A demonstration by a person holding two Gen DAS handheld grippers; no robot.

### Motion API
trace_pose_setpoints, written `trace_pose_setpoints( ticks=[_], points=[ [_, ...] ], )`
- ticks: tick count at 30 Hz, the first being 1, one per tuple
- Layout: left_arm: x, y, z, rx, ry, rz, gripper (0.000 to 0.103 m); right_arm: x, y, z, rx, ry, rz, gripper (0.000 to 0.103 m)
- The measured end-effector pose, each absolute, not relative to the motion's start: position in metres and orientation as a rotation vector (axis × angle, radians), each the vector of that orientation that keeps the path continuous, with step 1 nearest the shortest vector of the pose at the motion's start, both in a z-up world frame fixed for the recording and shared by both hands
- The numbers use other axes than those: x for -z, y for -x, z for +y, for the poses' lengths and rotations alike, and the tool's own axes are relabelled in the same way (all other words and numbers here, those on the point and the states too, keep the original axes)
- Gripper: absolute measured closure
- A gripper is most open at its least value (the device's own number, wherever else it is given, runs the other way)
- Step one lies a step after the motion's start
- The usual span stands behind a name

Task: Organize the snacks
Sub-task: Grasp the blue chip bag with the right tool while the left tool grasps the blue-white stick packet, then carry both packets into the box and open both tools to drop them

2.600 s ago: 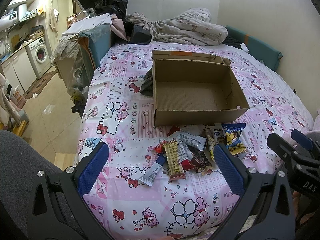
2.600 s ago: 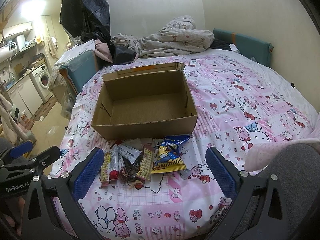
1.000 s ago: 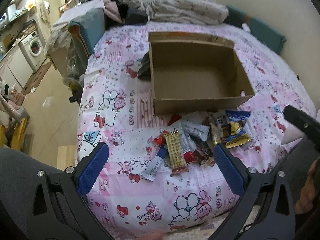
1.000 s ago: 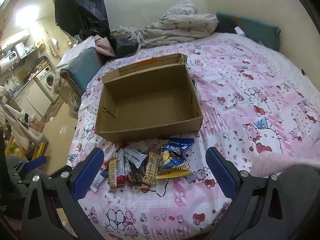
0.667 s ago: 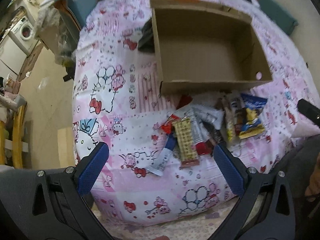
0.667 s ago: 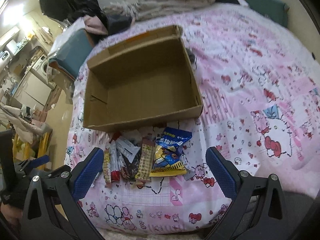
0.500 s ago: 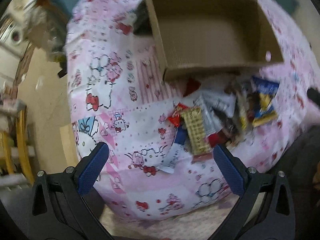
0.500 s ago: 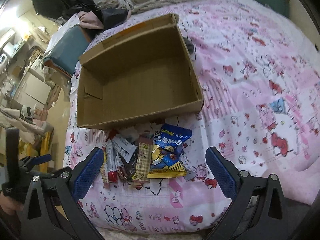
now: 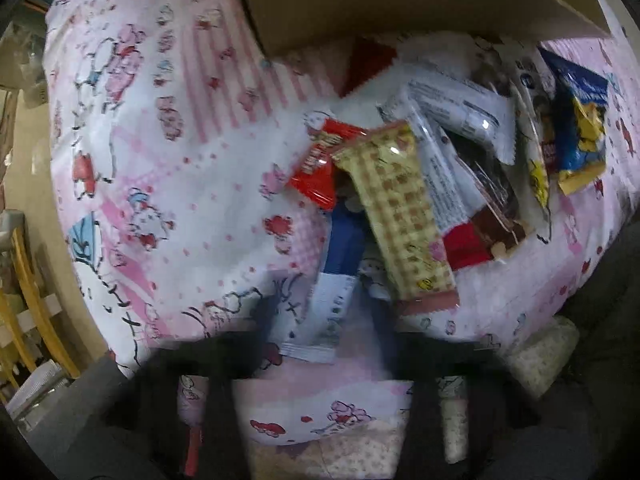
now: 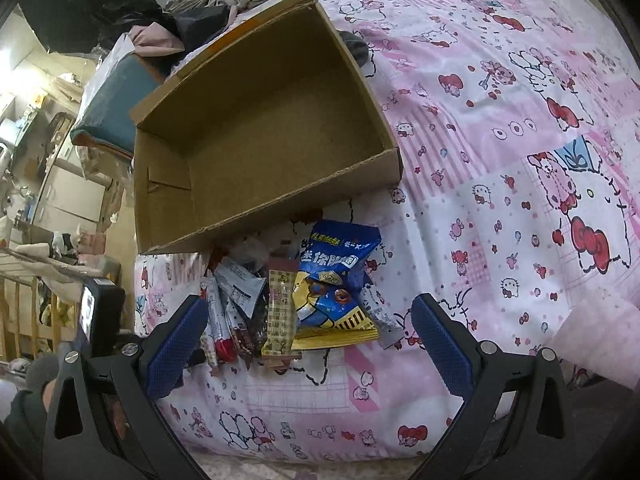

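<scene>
While the left gripper (image 9: pixel 324 320) points straight down over the near edge of the snack pile, its jaws have just been closing. They are now drawn almost together, with the near end of the blue-and-white stick packet (image 9: pixel 334 280) between them. Motion blur hides the contact itself.

That packet lies on the pink bed cover (image 10: pixel 500 200) at the left side of the pile. Its long axis runs from the gripper away toward the cardboard box (image 10: pixel 280 208), with the top leaning slightly right. The white end is nearest the fingers. The blue end is tucked under a small red packet (image 9: pixel 320 160) and a yellow chequered bar (image 9: pixel 400 216), which lies alongside it at a slight angle.

To the packet's left the cover is bare up to the edge of the bed, where the floor shows beyond. To its right the other wrappers crowd and overlap, ending at a blue bag (image 10: pixel 336 280). The box's near wall stands just beyond the pile, and its open top faces up.

The right gripper (image 10: pixel 308 344) hangs over the near edge of the pile. It is spread wide and holds nothing, and open bed cover stretches away on its right.
</scene>
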State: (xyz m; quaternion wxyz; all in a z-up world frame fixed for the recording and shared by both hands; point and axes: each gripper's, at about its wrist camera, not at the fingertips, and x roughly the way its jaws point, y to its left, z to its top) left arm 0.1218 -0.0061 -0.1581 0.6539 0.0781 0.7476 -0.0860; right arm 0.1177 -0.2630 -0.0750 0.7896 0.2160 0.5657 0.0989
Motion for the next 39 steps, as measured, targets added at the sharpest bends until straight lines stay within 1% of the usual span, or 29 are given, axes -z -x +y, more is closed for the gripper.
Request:
trace_pose_setpoints(
  ticks=[2, 4, 6, 9, 12, 16, 19, 20, 21, 22, 24, 27, 32, 37, 39],
  points=[
    [0.15, -0.115, -0.012, 0.238, -0.187, 1.693, 0.09, 0.075, -0.119, -0.265, -0.21, -0.48, 1.215, 0.0],
    [0.134, -0.11, -0.012, 0.253, -0.137, 1.681, 0.09, 0.077, -0.122, -0.268, -0.215, -0.501, 1.227, 0.001],
    [0.116, -0.106, -0.008, 0.253, -0.077, 1.661, 0.09, 0.083, -0.126, -0.268, -0.225, -0.519, 1.259, 0.011],
    [0.095, -0.101, 0.004, 0.203, 0.052, 1.603, 0.09, 0.096, -0.134, -0.259, -0.217, -0.482, 1.328, 0.013],
    [0.08, -0.097, 0.013, 0.142, 0.099, 1.514, 0.09, 0.109, -0.143, -0.245, -0.205, -0.399, 1.378, 0.015],
    [0.084, -0.104, 0.033, 0.077, 0.202, 1.487, 0.09, 0.129, -0.154, -0.229, -0.189, -0.316, 1.432, 0.022],
    [0.088, -0.11, 0.04, 0.066, 0.225, 1.473, 0.09, 0.141, -0.159, -0.222, -0.161, -0.257, 1.456, 0.028],
    [0.092, -0.111, 0.042, 0.071, 0.232, 1.466, 0.09, 0.143, -0.158, -0.221, -0.157, -0.257, 1.457, 0.035],
    [0.092, -0.111, 0.042, 0.075, 0.235, 1.455, 0.09, 0.144, -0.156, -0.22, -0.172, -0.263, 1.458, 0.051],
    [0.091, -0.112, 0.043, 0.074, 0.236, 1.45, 0.09, 0.143, -0.155, -0.22, -0.189, -0.263, 1.457, 0.053],
    [0.093, -0.112, 0.046, 0.072, 0.248, 1.446, 0.09, 0.136, -0.151, -0.221, -0.193, -0.259, 1.425, 0.06],
    [0.089, -0.113, 0.05, 0.068, 0.257, 1.43, 0.09, 0.116, -0.139, -0.226, -0.228, -0.288, 1.371, 0.062],
    [0.084, -0.113, 0.046, 0.049, 0.24, 1.378, 0.09, 0.082, -0.113, -0.233, -0.345, -0.4, 1.299, 0.063],
    [0.056, -0.116, 0.031, 0.065, 0.236, 1.276, 0.09, 0.046, -0.105, -0.242, -0.419, -0.45, 1.132, 0.063],
    [0.041, -0.118, 0.029, 0.073, 0.229, 1.227, 0.09, 0.038, -0.107, -0.247, -0.427, -0.461, 1.091, 0.063]
  ],
)
